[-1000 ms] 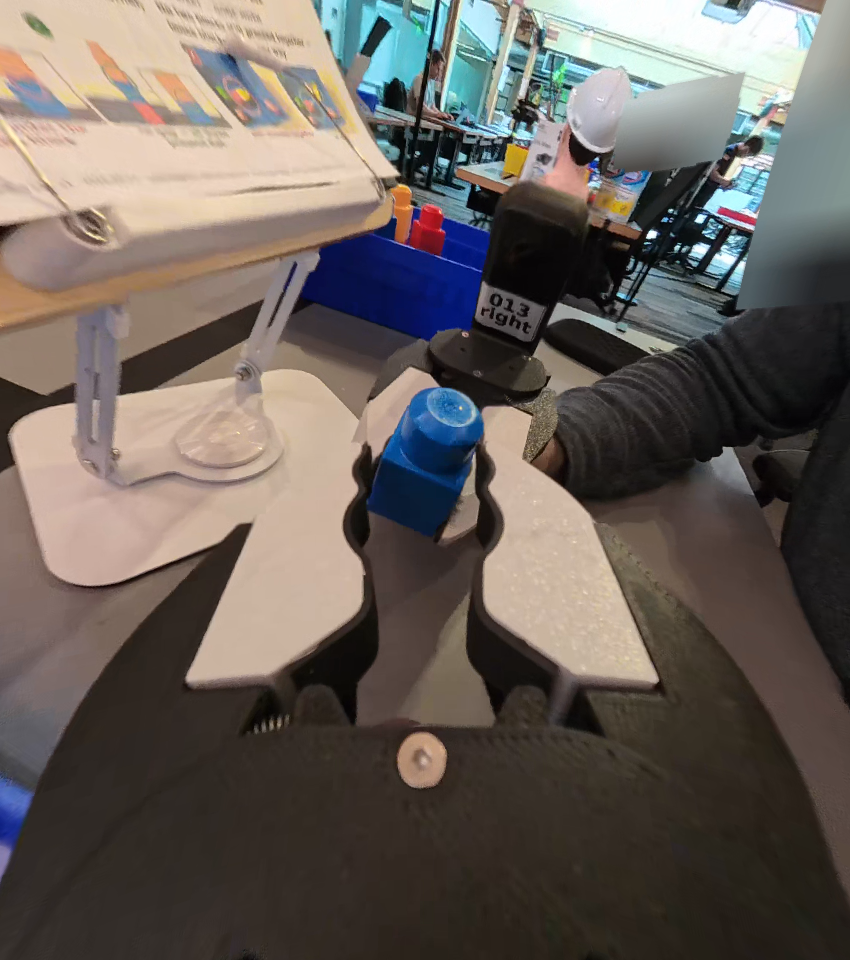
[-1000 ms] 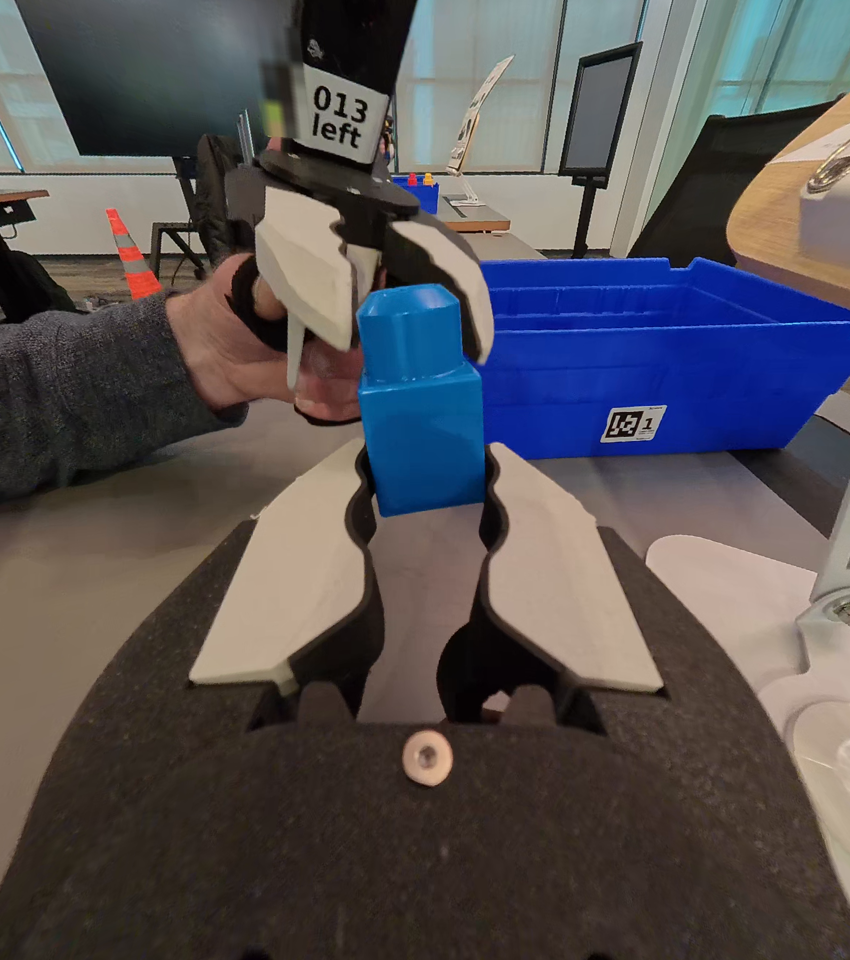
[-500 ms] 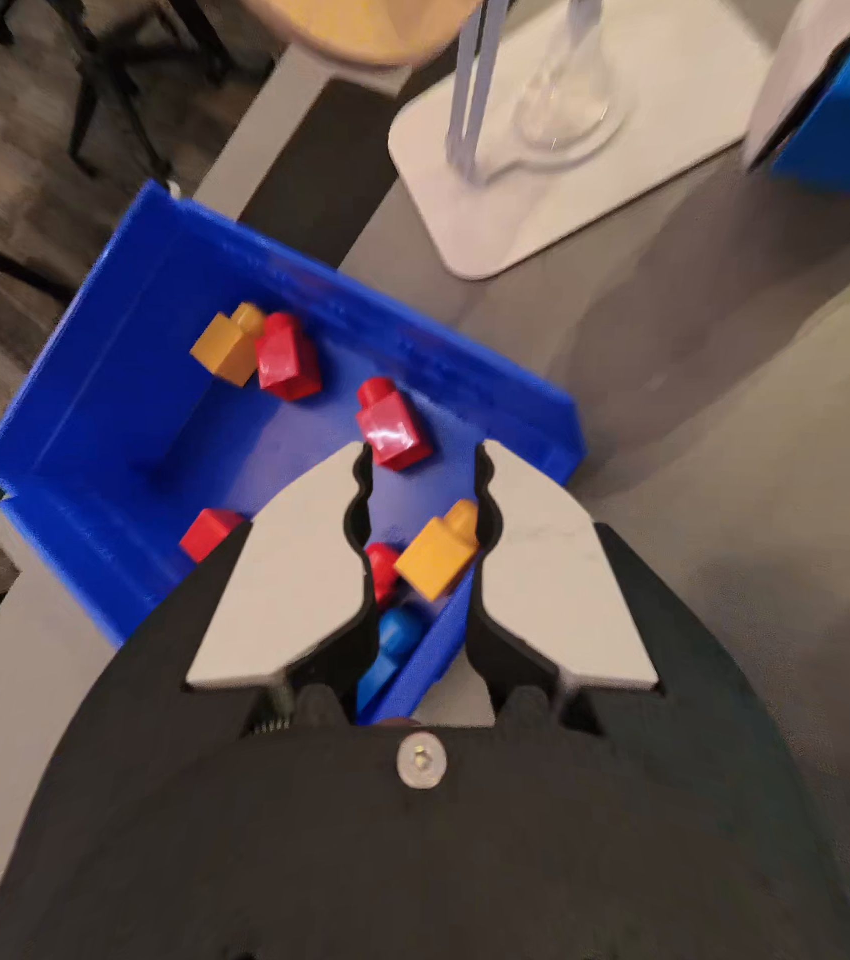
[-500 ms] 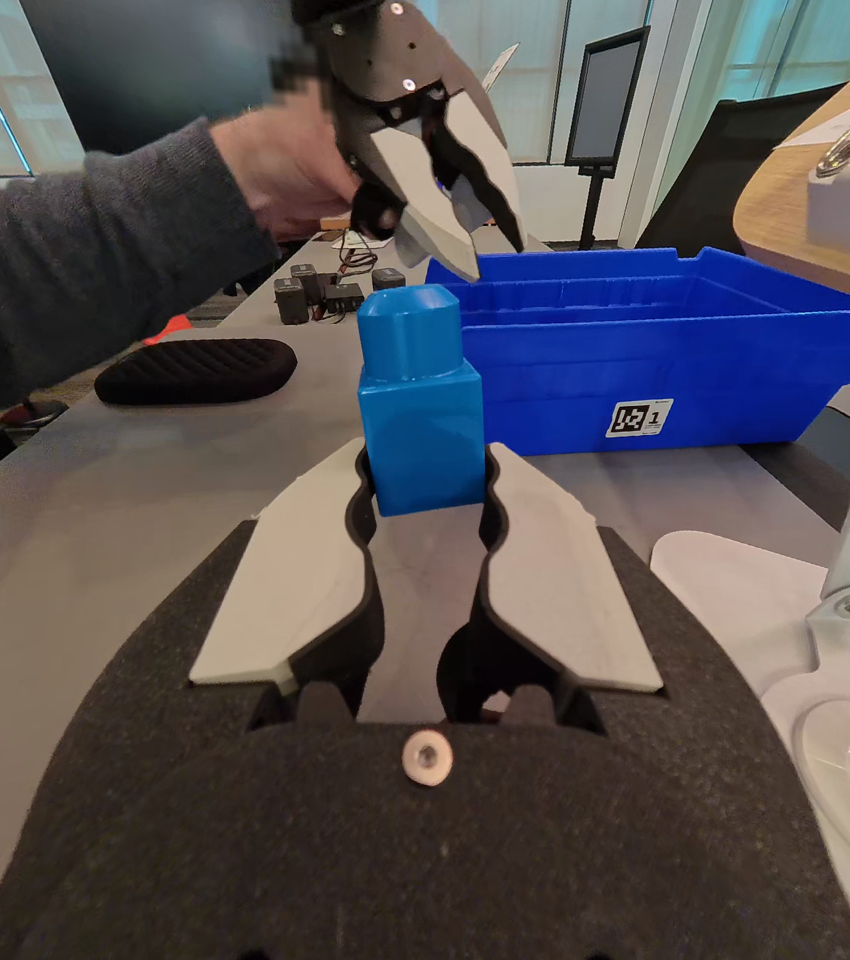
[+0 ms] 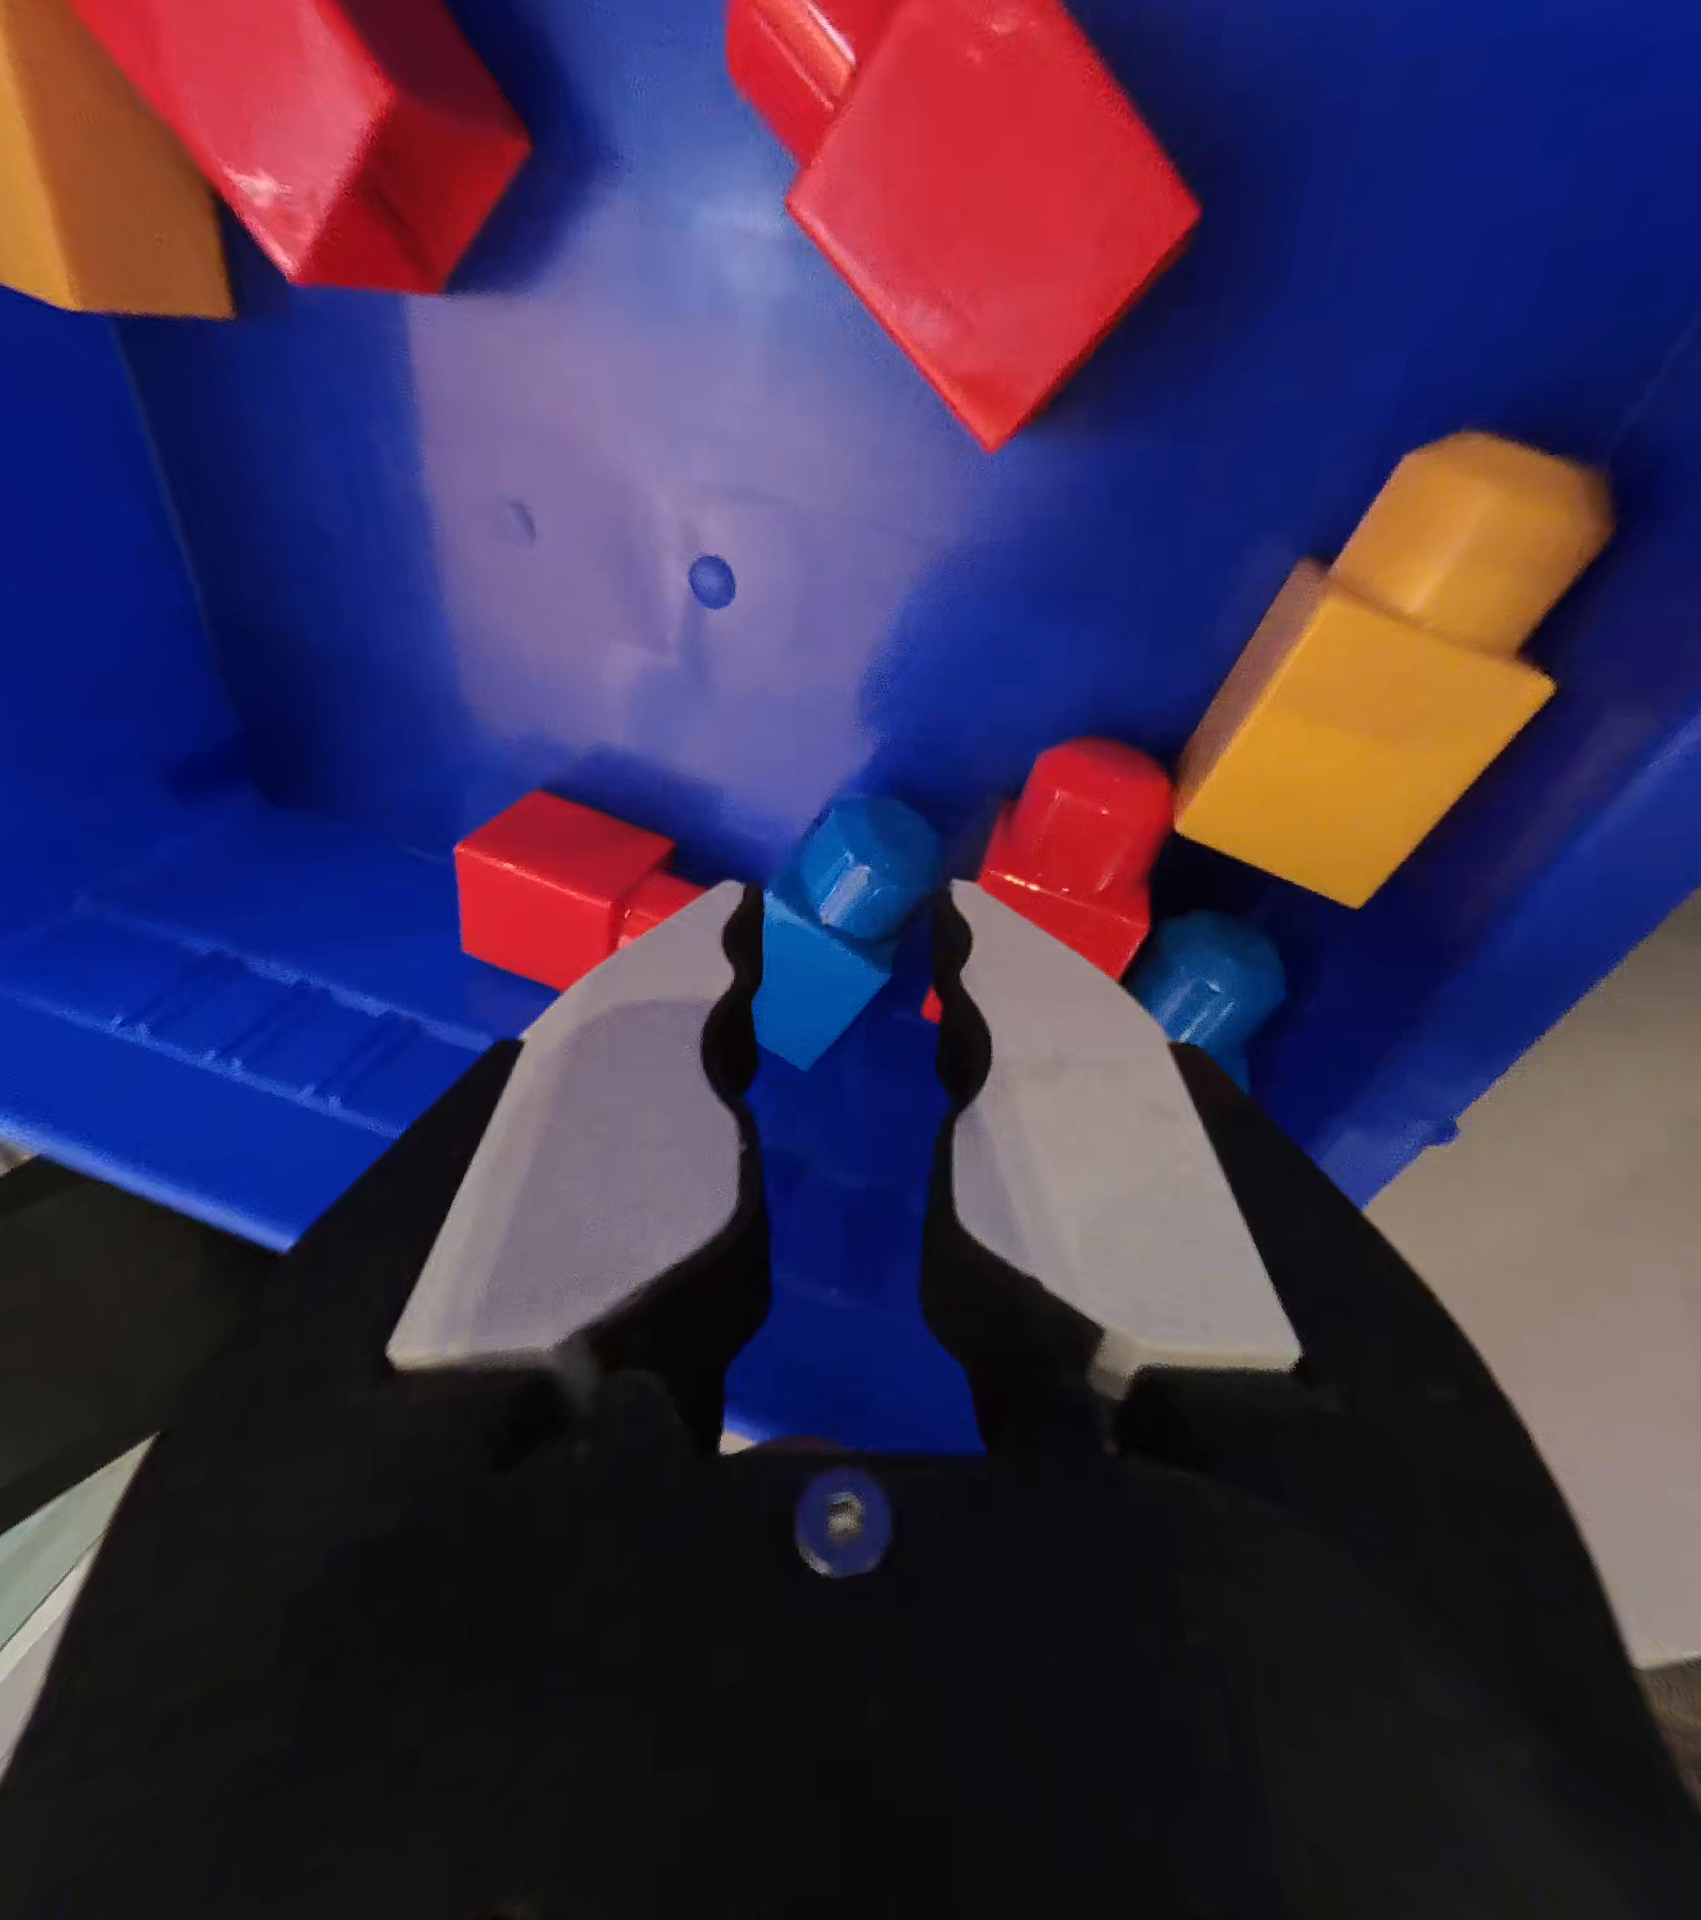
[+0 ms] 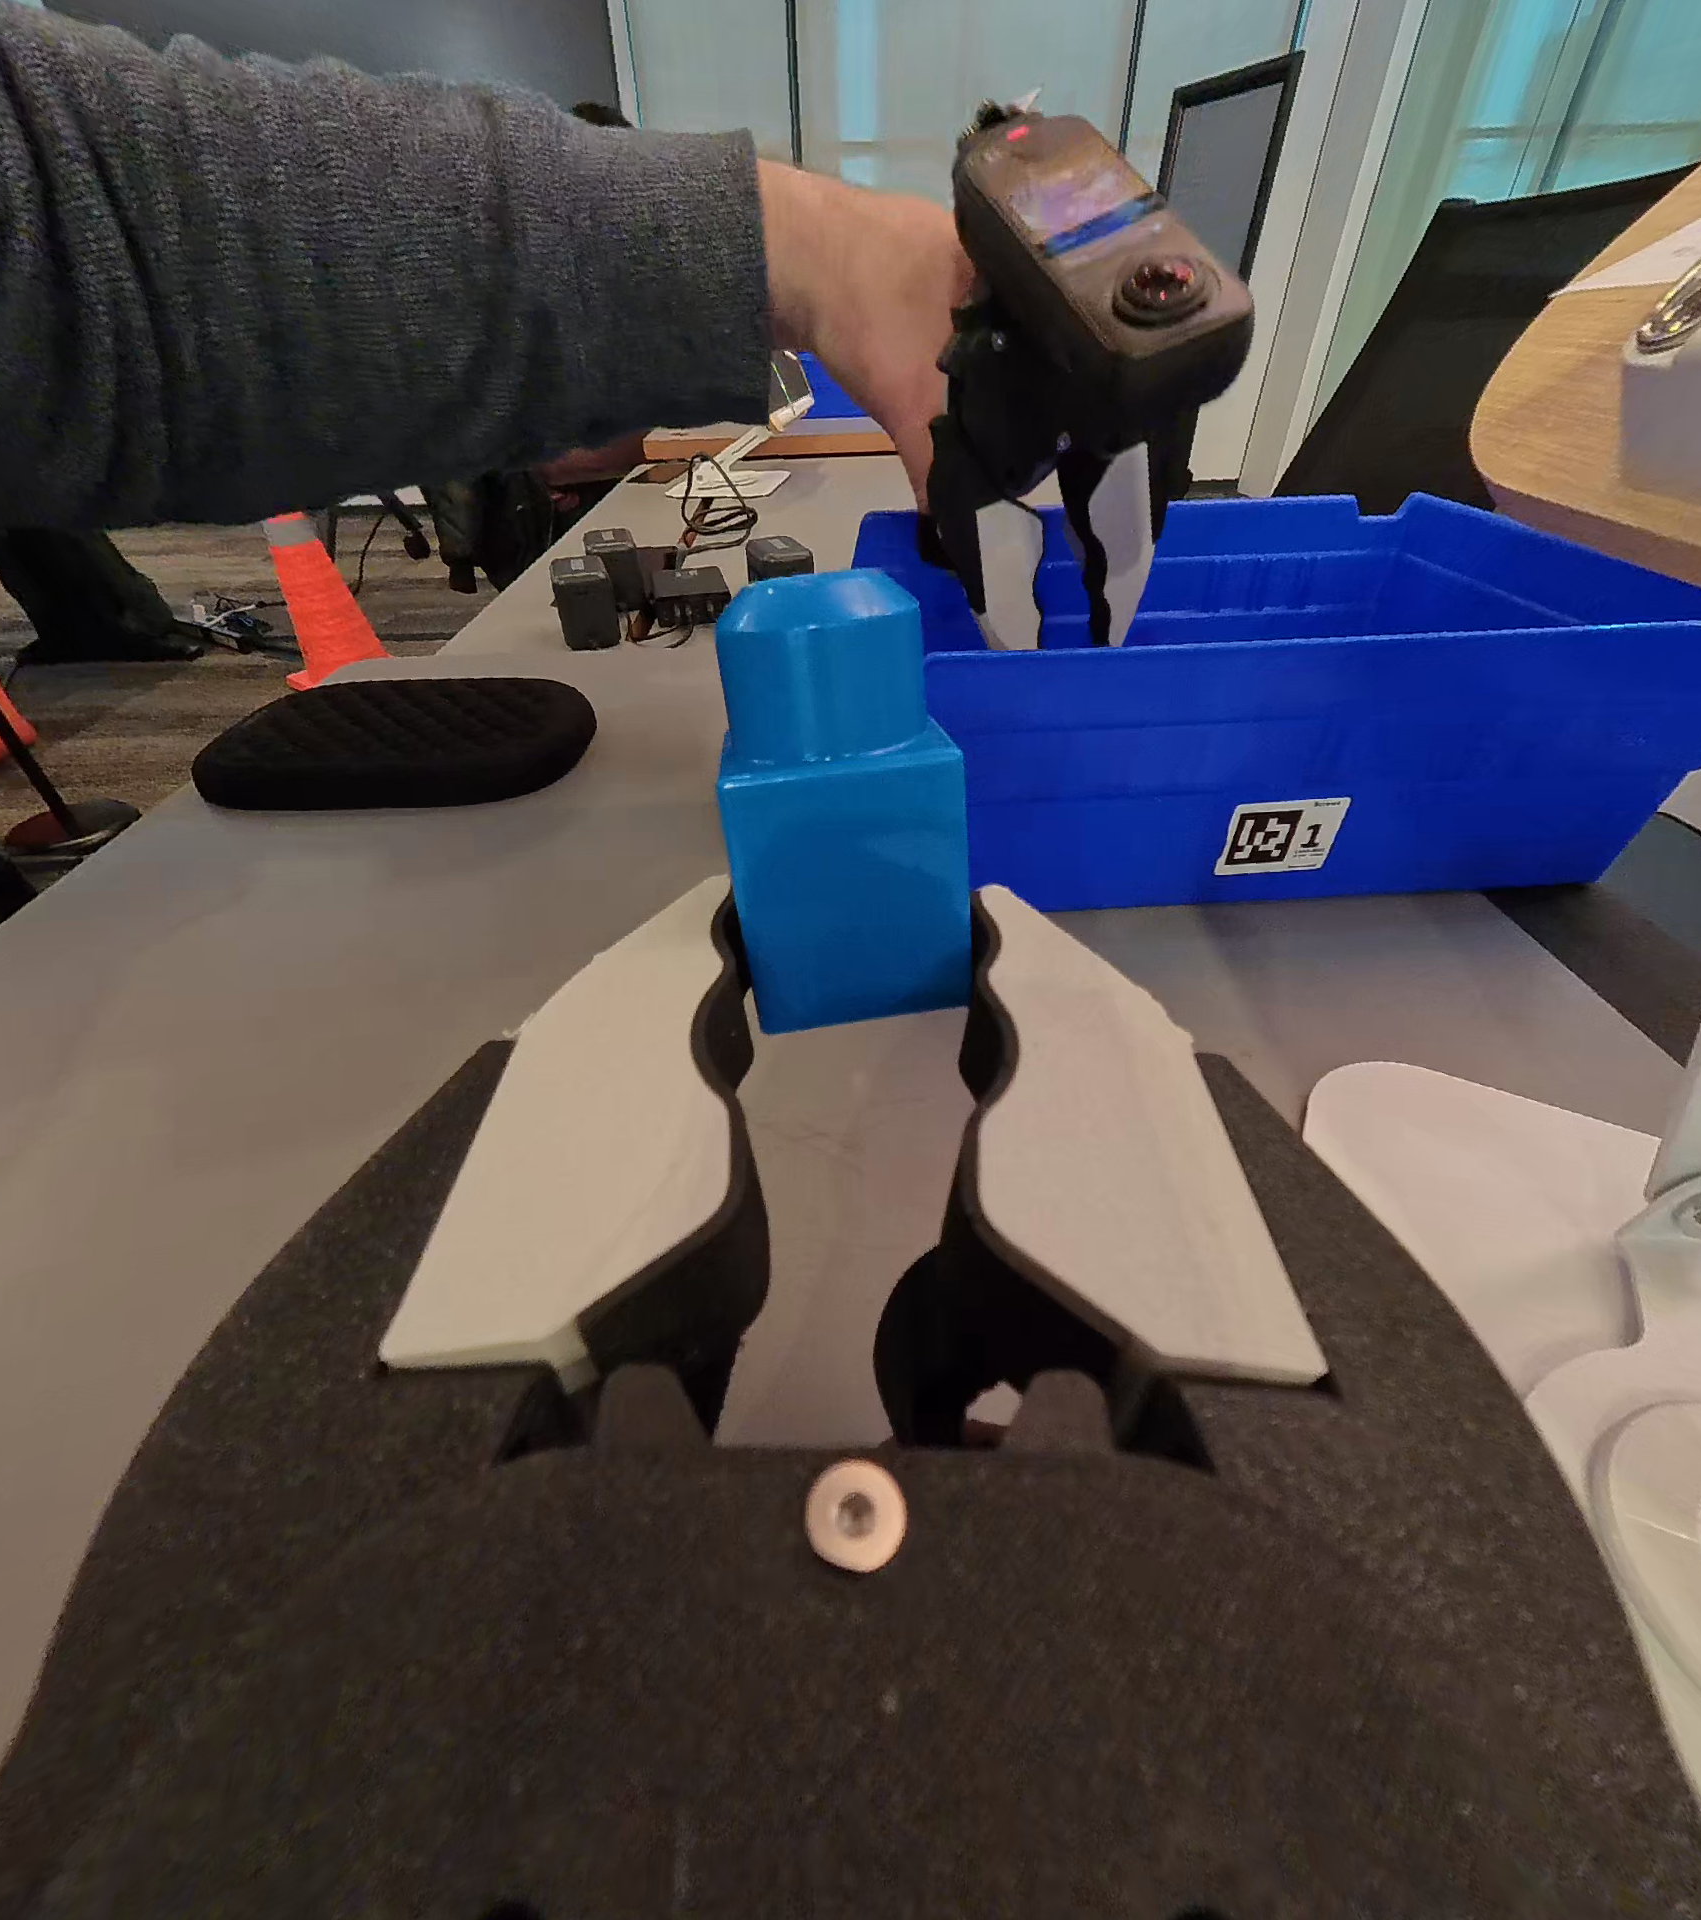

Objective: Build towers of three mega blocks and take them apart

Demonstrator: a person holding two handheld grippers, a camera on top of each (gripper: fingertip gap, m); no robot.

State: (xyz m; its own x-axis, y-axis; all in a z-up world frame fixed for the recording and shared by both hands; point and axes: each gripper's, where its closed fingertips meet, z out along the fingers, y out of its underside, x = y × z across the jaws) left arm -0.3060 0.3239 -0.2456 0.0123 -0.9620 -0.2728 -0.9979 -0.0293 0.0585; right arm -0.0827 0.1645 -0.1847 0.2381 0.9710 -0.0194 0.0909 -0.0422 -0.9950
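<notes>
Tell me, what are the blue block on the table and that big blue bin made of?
The blue block, held by the right tongs, looks like smooth moulded plastic with a soft sheen: crisp edges, even colour. The blue bin also looks like rigid plastic, slightly glossy, with moulded ribs along its wall.

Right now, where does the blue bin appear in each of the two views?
Left wrist view: the blue bin fills most of the picture, seen from above, blocks inside.
Right wrist view: it stands at mid right on the table, seen from the side.
Shared landmark: the left gripper, reaching into it.
</notes>
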